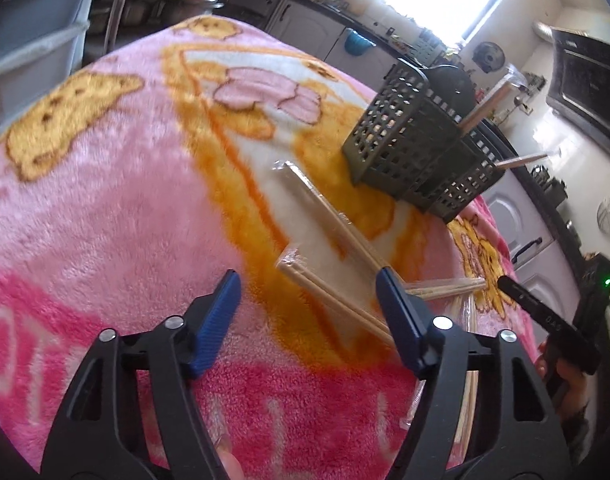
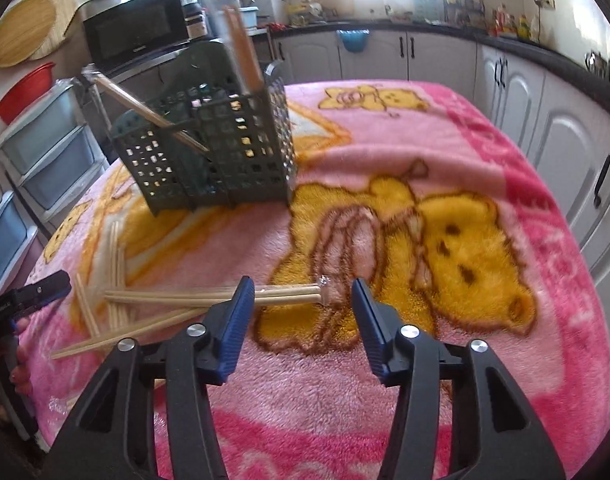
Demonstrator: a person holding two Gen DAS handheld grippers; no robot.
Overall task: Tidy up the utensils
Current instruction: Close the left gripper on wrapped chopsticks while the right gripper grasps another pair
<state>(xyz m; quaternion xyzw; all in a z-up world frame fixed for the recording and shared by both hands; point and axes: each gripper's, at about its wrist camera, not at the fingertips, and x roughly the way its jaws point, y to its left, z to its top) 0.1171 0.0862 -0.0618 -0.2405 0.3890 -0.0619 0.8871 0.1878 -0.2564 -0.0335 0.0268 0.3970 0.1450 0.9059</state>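
A dark green slotted utensil caddy stands on the pink blanket, with wrapped chopstick pairs sticking out of it. Several plastic-wrapped chopstick pairs lie loose on the blanket. My left gripper is open just above one wrapped pair, which runs slantwise between its fingers without being pinched. My right gripper is open, and the end of another wrapped pair lies on the blanket between its fingertips. Each gripper shows in the other's view: the right gripper and the left gripper.
The pink bear-print blanket covers the table. Further chopstick pairs lie crossed between the two grippers. Kitchen cabinets, a microwave and plastic drawers ring the table. A hand holds the left tool.
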